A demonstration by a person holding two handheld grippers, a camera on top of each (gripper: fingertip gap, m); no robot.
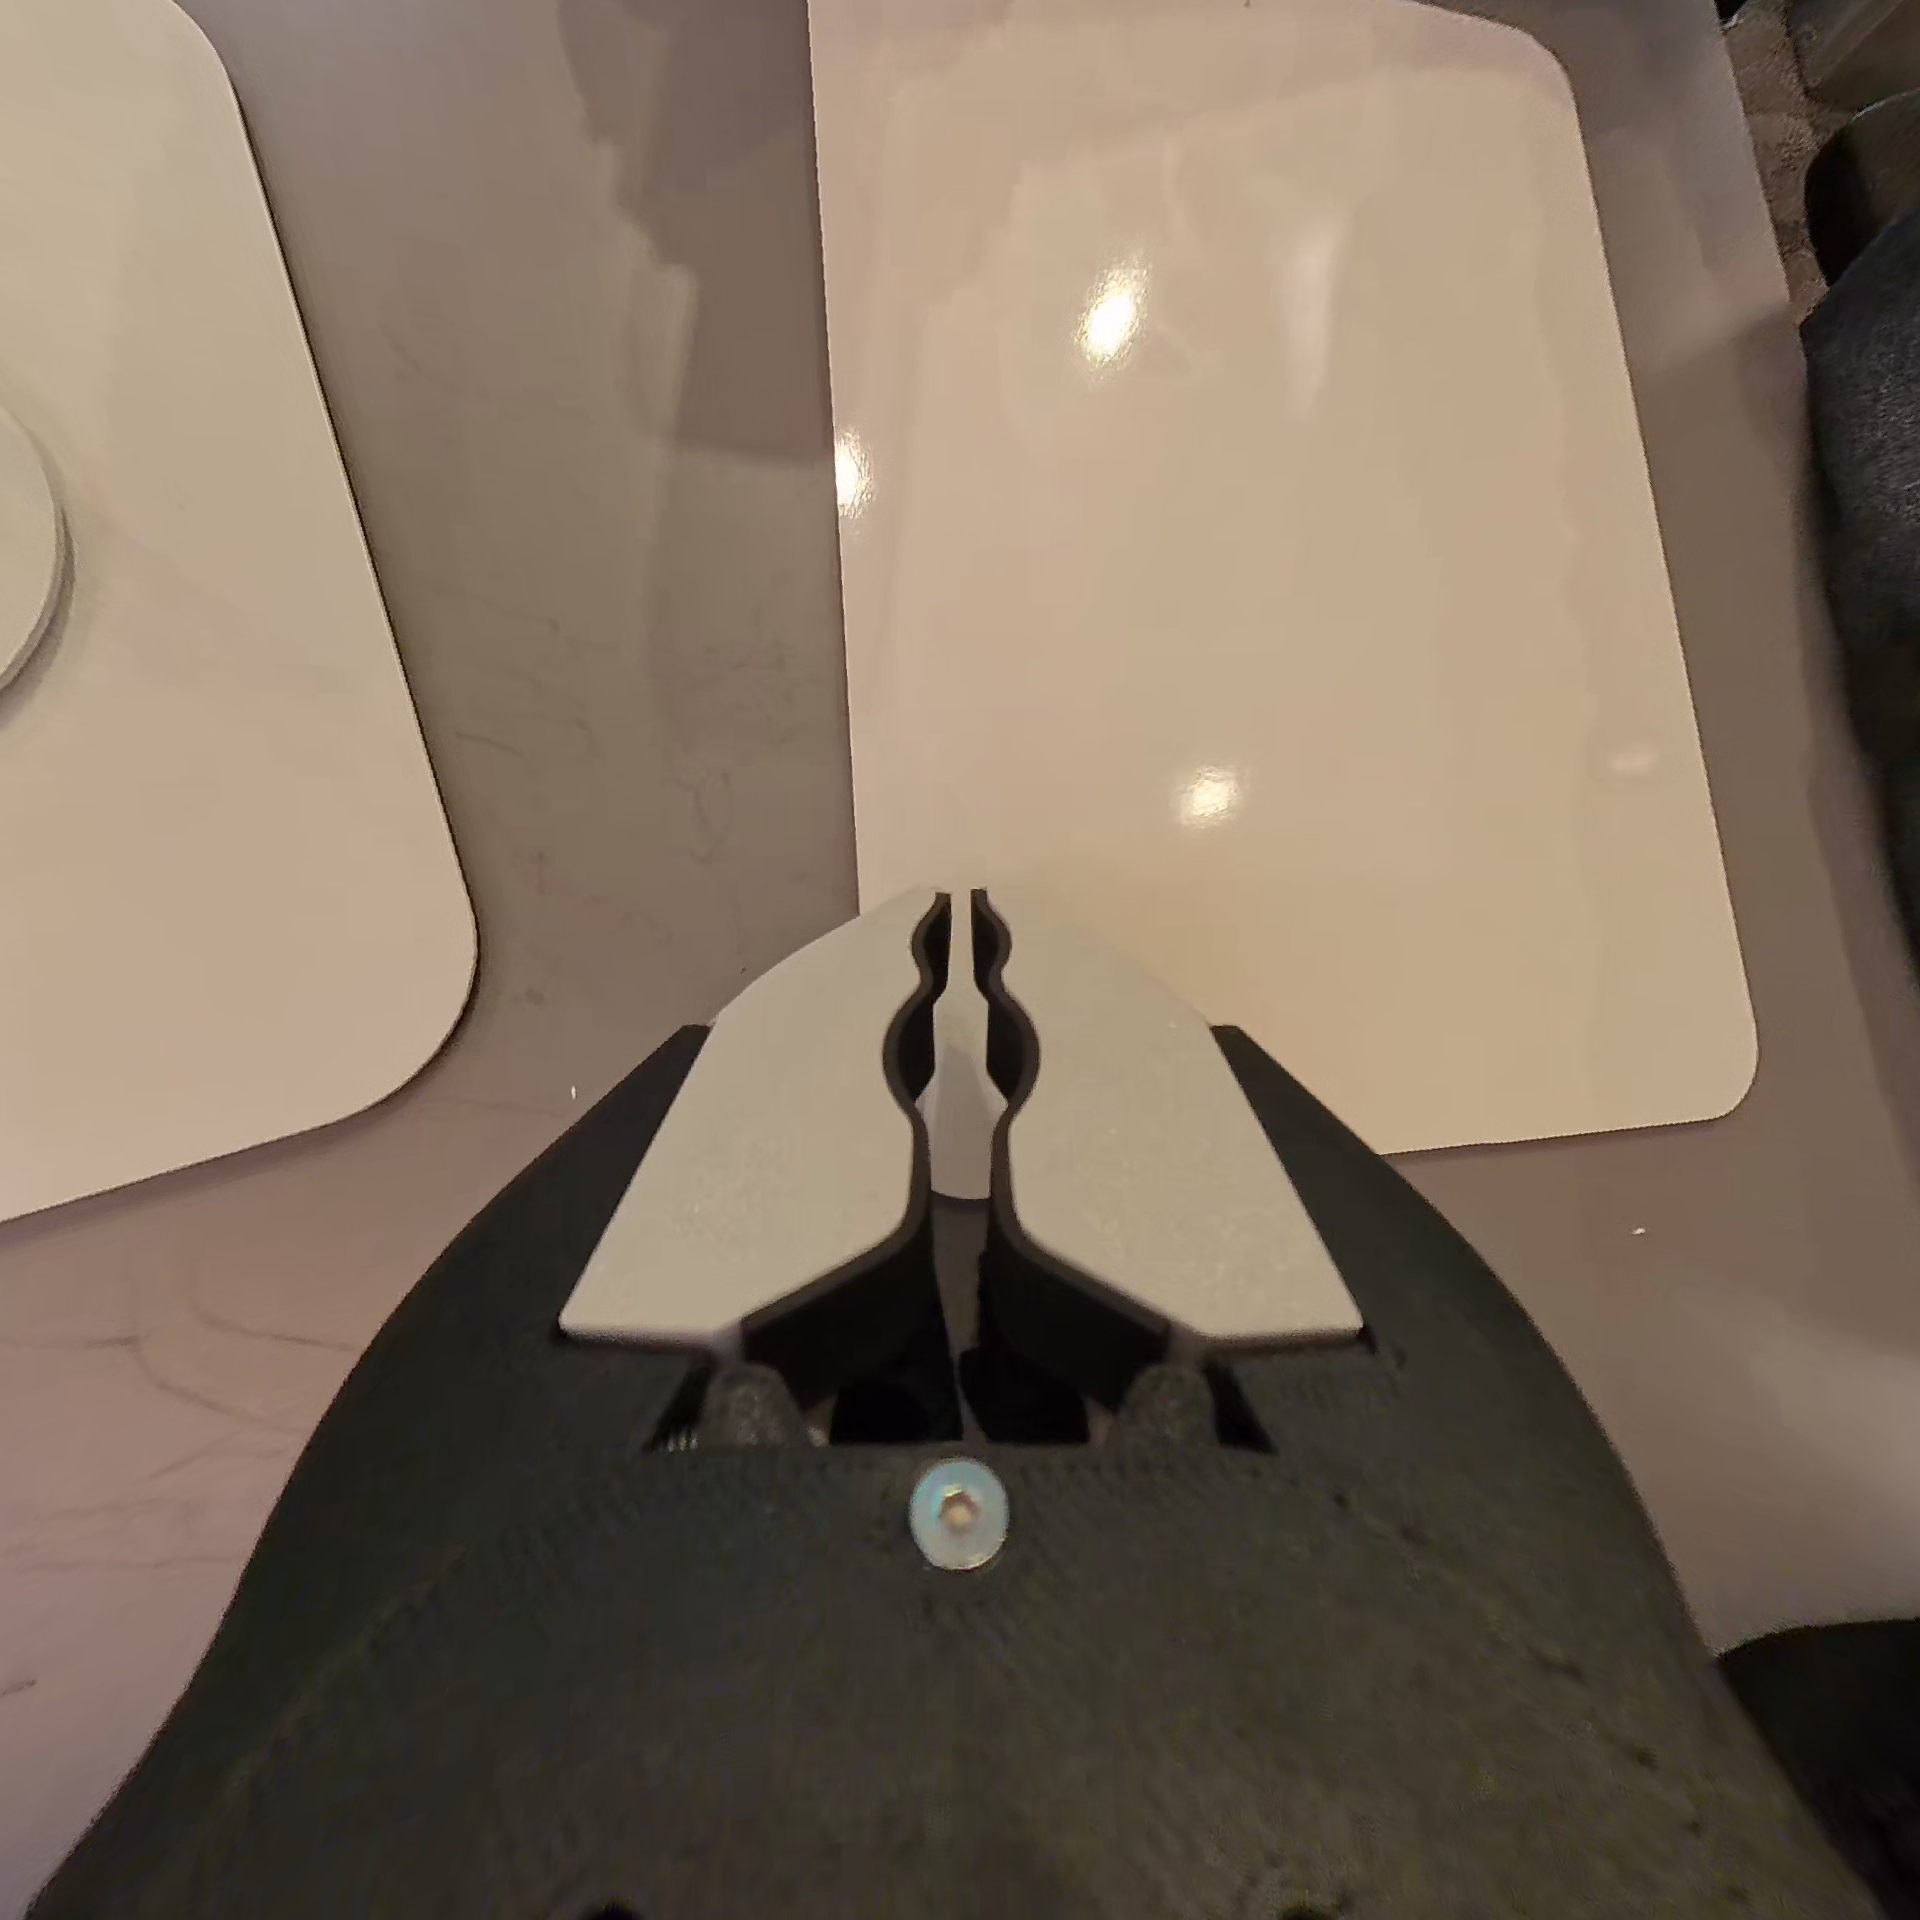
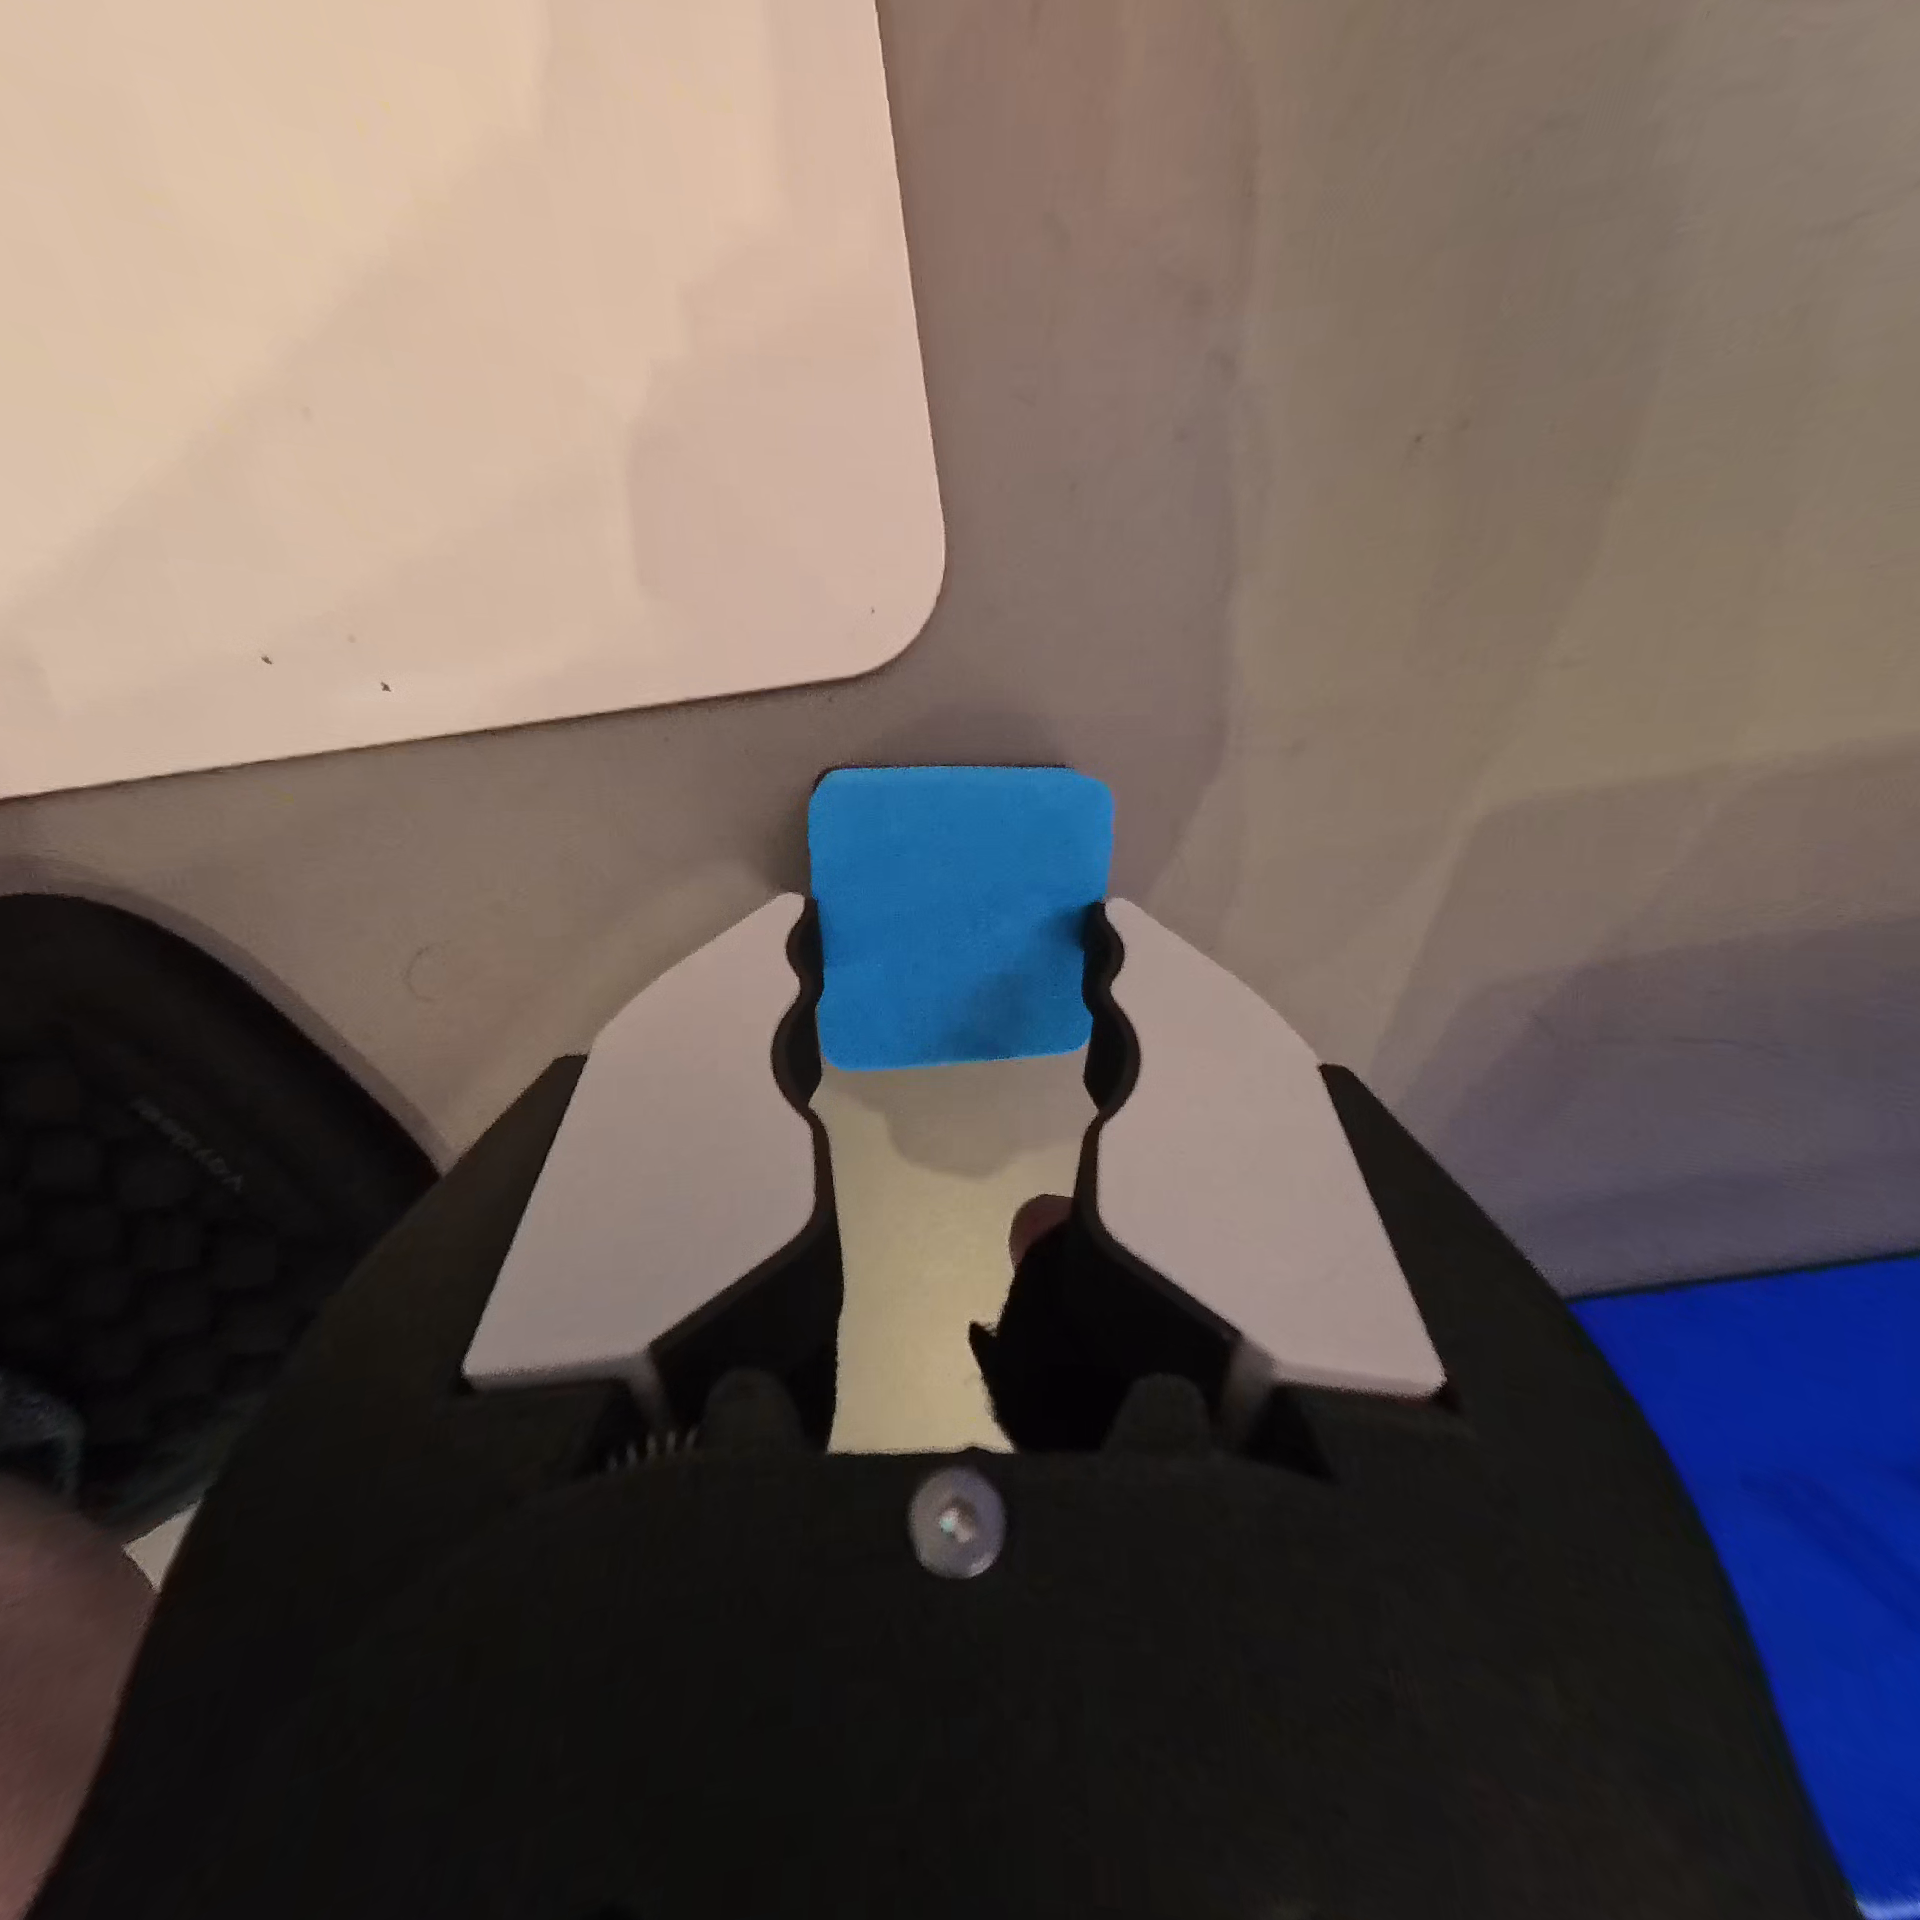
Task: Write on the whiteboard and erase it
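Two grippers in view, one per wrist camera. Right gripper: jaws set wide on a blue square eraser, dark pads pressed against its left and right edges. The eraser's near part sits between the fingertips and its far edge sticks out past them. It is held over the grey table. Beyond and to the left of the fingertips lies the rounded corner of a white whiteboard, apart from the eraser, with a strip of bare table between them. A few tiny dark specks sit near the board's closest edge; otherwise the visible surface is blank. Low on the right side of the gripper, a bright blue surface. To its left, close by, a dark textured object; what it is cannot be told.

Left gripper: jaws nearly together, a thin slit between the tips, nothing in the slit. It hangs over the near part of a glossy white whiteboard that stretches ahead and to the right, blank, with lamp glare. To the left, across a band of grey table, a second white board with a pale round disc at the picture's edge.
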